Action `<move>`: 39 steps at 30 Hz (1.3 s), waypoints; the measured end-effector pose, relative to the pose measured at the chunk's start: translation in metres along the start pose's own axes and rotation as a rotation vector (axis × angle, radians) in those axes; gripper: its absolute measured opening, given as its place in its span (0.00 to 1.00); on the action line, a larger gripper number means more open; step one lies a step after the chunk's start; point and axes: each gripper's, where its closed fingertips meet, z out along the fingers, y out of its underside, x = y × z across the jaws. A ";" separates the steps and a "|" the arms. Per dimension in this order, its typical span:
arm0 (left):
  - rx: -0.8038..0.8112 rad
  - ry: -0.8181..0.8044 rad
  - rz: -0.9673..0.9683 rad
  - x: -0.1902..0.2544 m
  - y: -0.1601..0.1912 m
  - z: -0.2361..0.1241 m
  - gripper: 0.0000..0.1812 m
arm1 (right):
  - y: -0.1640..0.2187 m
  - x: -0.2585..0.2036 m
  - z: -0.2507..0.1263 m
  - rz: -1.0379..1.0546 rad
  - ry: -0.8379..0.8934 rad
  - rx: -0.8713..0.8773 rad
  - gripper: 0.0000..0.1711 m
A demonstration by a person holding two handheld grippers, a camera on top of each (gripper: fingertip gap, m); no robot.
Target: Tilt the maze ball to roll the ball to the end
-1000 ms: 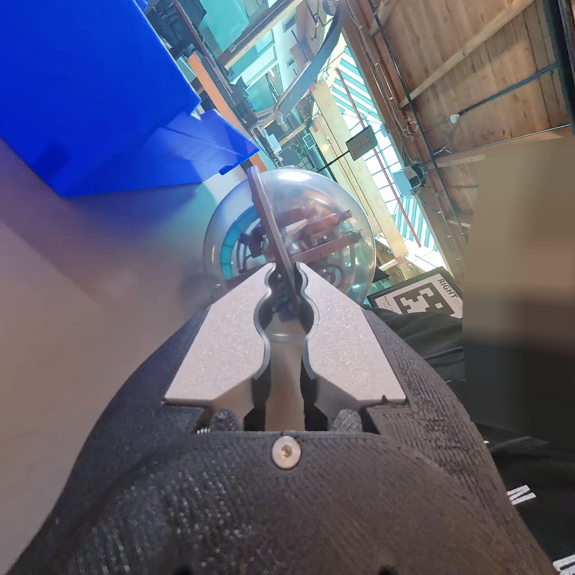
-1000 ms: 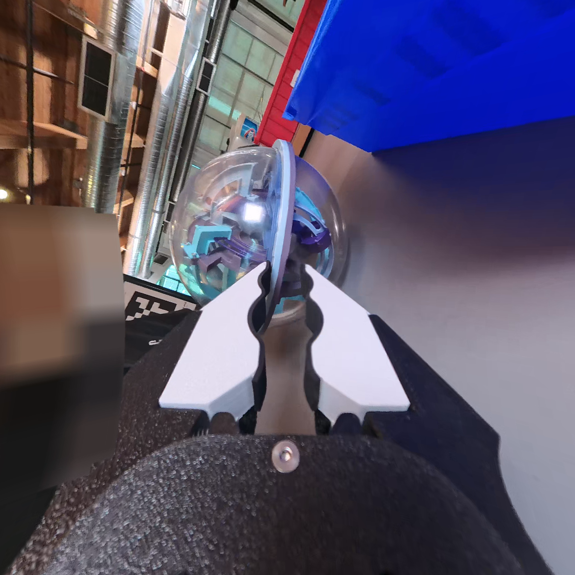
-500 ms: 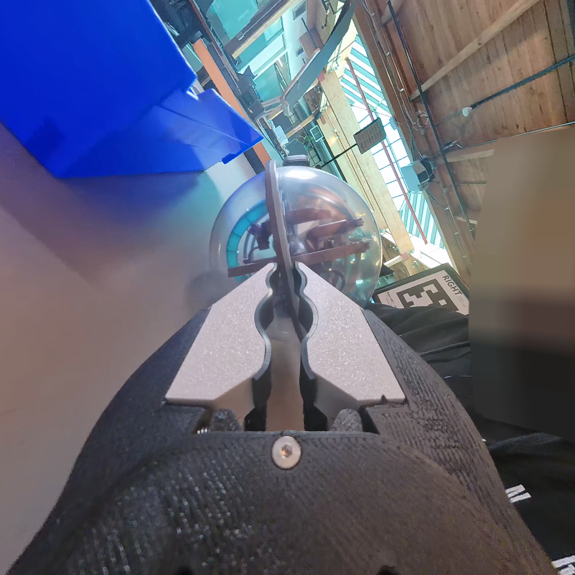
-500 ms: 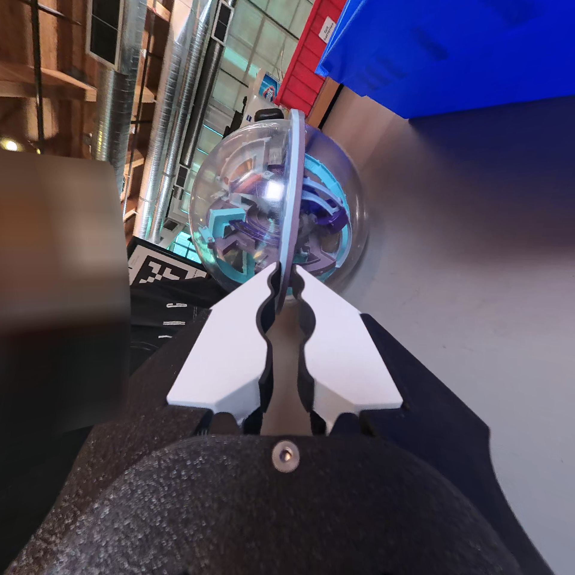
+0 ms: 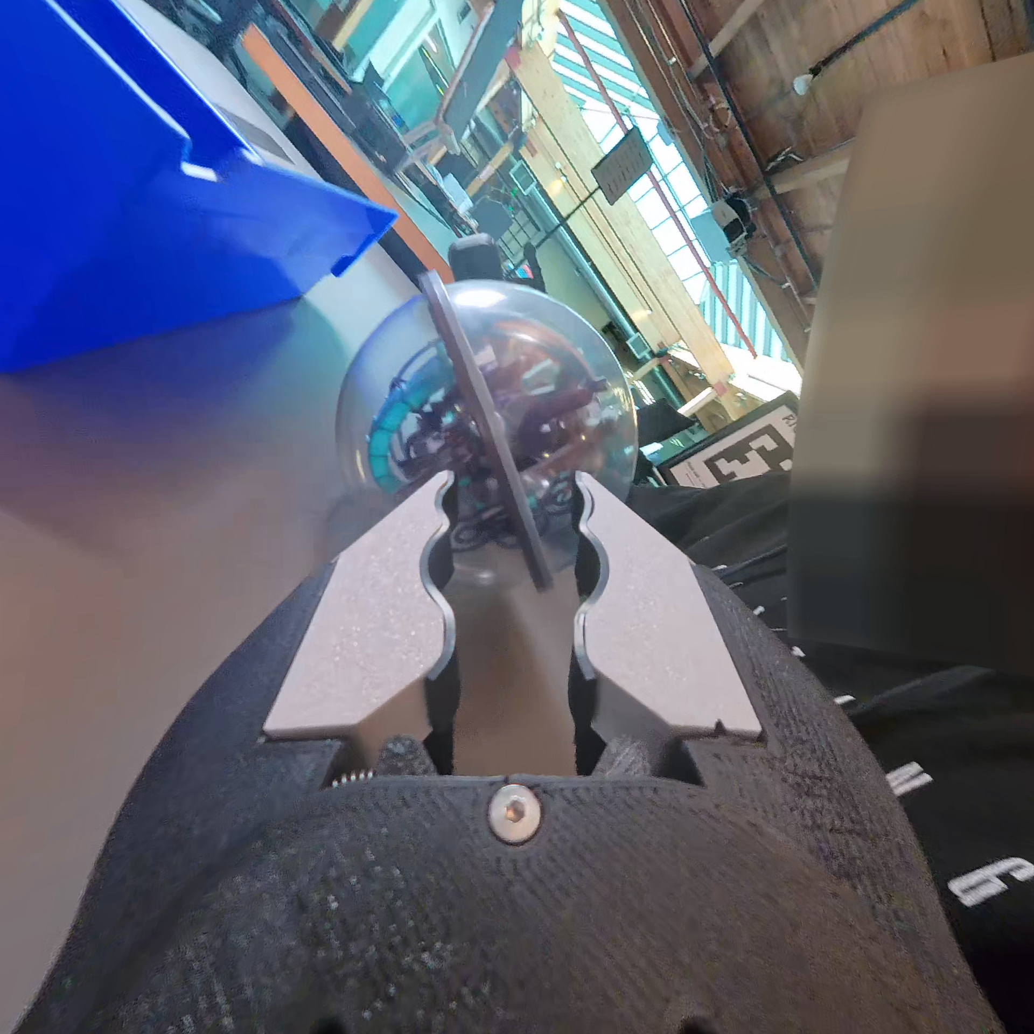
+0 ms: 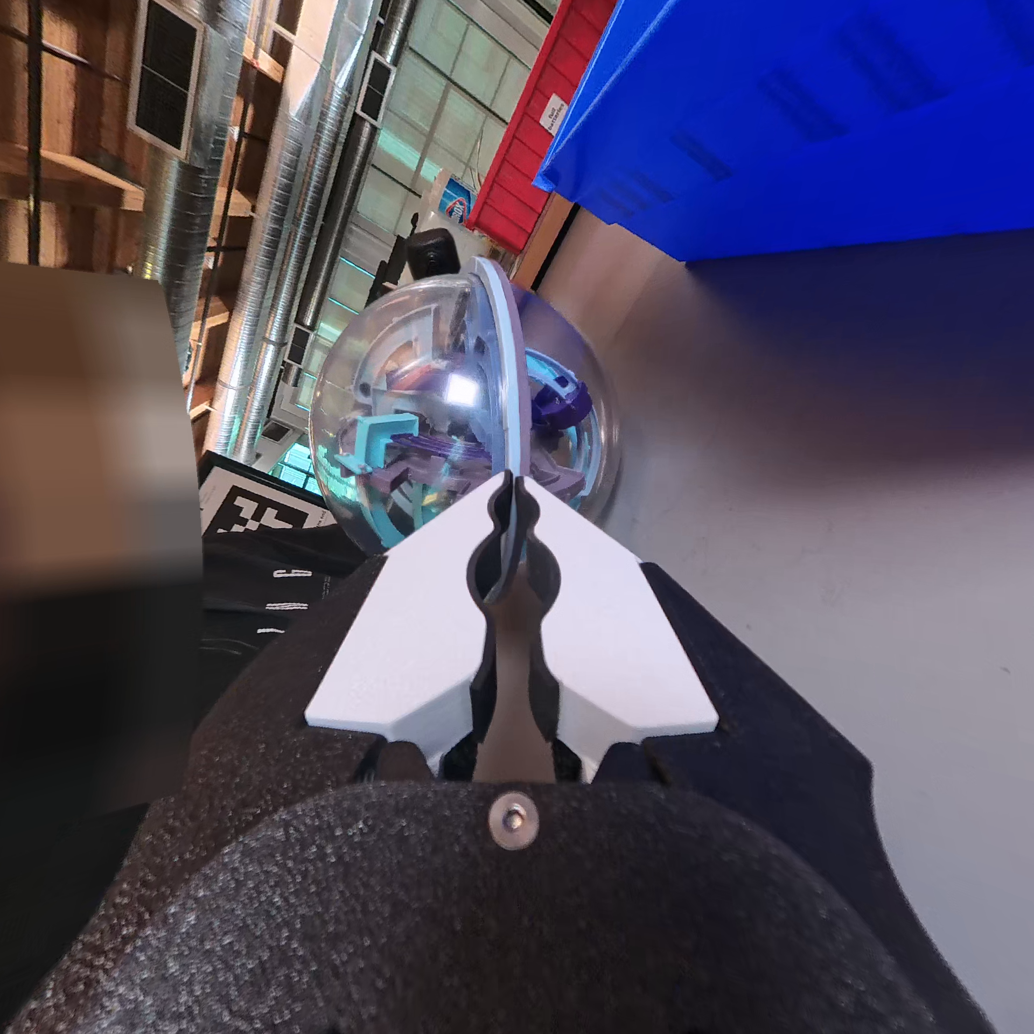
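The maze ball (image 5: 565, 391) is a clear sphere with teal, purple and brown tracks and a grey rim (image 5: 475, 403) around its middle. It is against the grey table (image 5: 140, 559). My left gripper (image 5: 513, 478) is open, its fingers on either side of the rim's near edge without pinching it. In the right wrist view the maze ball (image 6: 414, 403) stands ahead and my right gripper (image 6: 515, 480) is shut on its pale rim (image 6: 506, 358). I cannot make out the small ball inside the maze.
A blue bin (image 5: 112, 196) stands on the table close behind the ball; it also shows in the right wrist view (image 6: 839, 112), with a red box (image 6: 520, 140) beyond. Each view shows the other gripper's black-and-white marker (image 5: 738, 453) (image 6: 257, 509) past the ball. Dark clothing (image 5: 839, 727) is near.
My left gripper, shut on the rim before, has opened. My right gripper has closed onto the rim. The ball's rim now leans differently in both views.
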 end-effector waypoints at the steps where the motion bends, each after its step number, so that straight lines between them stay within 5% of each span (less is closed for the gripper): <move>1: 0.020 -0.020 0.015 -0.003 -0.004 -0.001 0.24 | -0.001 0.000 0.000 0.000 -0.002 0.004 0.00; 8: 0.071 0.017 0.038 0.007 -0.009 0.011 0.28 | -0.004 -0.002 -0.005 -0.056 0.019 -0.007 0.12; 16: -0.030 0.015 0.067 0.011 0.009 0.024 0.24 | -0.006 -0.013 0.000 -0.131 -0.012 -0.006 0.14; 21: -0.419 -0.115 0.166 -0.007 0.067 0.005 0.25 | -0.052 -0.007 0.005 -0.250 0.128 0.150 0.19; 24: -0.236 -0.048 0.217 0.016 0.035 0.002 0.26 | -0.062 -0.023 -0.013 -0.372 0.171 0.179 0.22; 29: 0.225 -0.040 0.286 0.049 -0.042 0.015 0.47 | -0.008 -0.056 -0.033 -0.660 0.383 -0.030 0.53; 32: 0.116 -0.060 0.329 0.056 -0.027 0.054 0.54 | 0.055 -0.066 -0.019 -0.740 0.500 -0.201 0.72; 35: -0.048 -0.072 0.321 0.044 0.001 0.082 0.53 | 0.083 -0.060 -0.001 -0.673 0.598 -0.212 0.73; 39: -0.101 -0.090 0.250 0.033 0.014 0.079 0.48 | 0.071 -0.060 0.010 -0.649 0.658 -0.181 0.71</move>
